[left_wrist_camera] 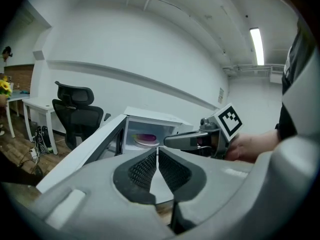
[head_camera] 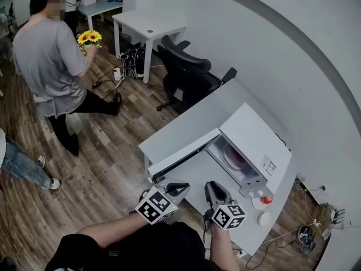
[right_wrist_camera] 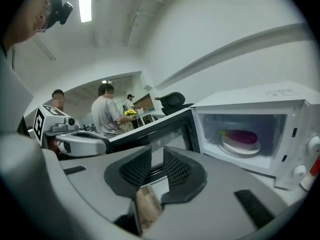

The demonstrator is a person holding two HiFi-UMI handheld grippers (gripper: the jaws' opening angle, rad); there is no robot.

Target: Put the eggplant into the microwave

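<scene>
Left gripper view: eggplant [left_wrist_camera: 146, 137] is only a small purple blur. Head view: microwave [head_camera: 256, 143] top hides most of the cavity; eggplant is not discernible there. Sticker [head_camera: 268, 165] print is too small to read. The picture's left edge cuts off a bystander [head_camera: 20, 164] above the knee.

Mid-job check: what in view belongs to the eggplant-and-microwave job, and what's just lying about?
Job: eggplant, on the plate inside the microwave; its open door.
Lying about: office chair; sunflowers; white desk.
</scene>
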